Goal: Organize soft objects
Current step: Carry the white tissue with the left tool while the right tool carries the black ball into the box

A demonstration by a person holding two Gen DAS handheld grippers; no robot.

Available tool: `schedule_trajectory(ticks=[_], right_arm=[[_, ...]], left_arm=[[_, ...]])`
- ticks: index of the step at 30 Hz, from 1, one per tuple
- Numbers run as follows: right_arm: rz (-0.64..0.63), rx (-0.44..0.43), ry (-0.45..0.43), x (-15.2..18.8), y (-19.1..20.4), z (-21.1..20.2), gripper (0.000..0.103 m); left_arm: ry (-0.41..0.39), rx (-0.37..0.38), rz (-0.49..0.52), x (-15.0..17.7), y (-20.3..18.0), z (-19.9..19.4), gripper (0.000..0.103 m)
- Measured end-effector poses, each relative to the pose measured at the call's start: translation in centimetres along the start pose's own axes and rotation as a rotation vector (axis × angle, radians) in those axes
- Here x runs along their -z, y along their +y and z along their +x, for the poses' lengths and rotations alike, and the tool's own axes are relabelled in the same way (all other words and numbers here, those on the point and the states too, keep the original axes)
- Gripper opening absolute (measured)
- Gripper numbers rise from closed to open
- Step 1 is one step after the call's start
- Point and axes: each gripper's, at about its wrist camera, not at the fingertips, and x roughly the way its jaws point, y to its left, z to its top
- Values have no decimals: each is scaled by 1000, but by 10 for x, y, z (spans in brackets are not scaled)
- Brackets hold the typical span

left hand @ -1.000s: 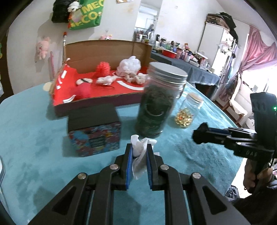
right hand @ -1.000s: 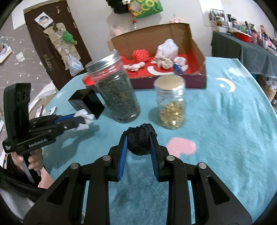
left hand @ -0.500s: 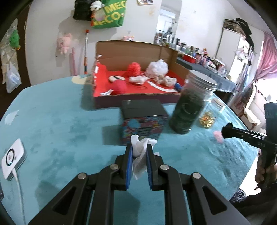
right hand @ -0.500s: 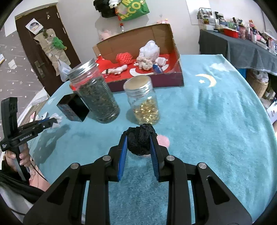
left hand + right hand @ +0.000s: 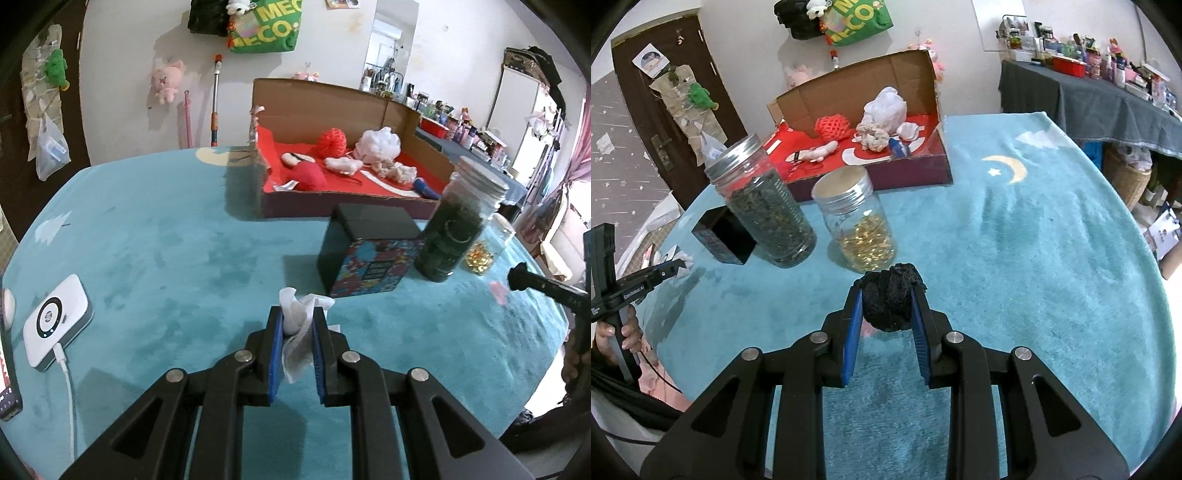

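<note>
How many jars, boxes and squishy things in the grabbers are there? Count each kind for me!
Jars: 2, the tall dark-filled jar and the short gold-filled jar.
Boxes: 2, the cardboard box and the small black box.
Soft things held: 2, a white cloth in the left gripper and a black mesh ball in the right gripper.
Total: 6

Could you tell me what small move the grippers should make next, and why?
Probably carry both forward to the cardboard box: the left gripper is shut on a white tissue, the right gripper on a black mesh ball, and similar soft things lie there.
</note>
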Motion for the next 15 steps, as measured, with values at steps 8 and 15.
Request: schedule_trajectory(ticks=[8, 15], right_arm=[[3, 22, -10, -7, -11, 4, 25], [19, 34, -8, -19, -25, 9, 25]], left_arm=[[-19, -3, 31, -14, 7, 14, 16], [-62, 26, 96, -35, 11, 24, 16]])
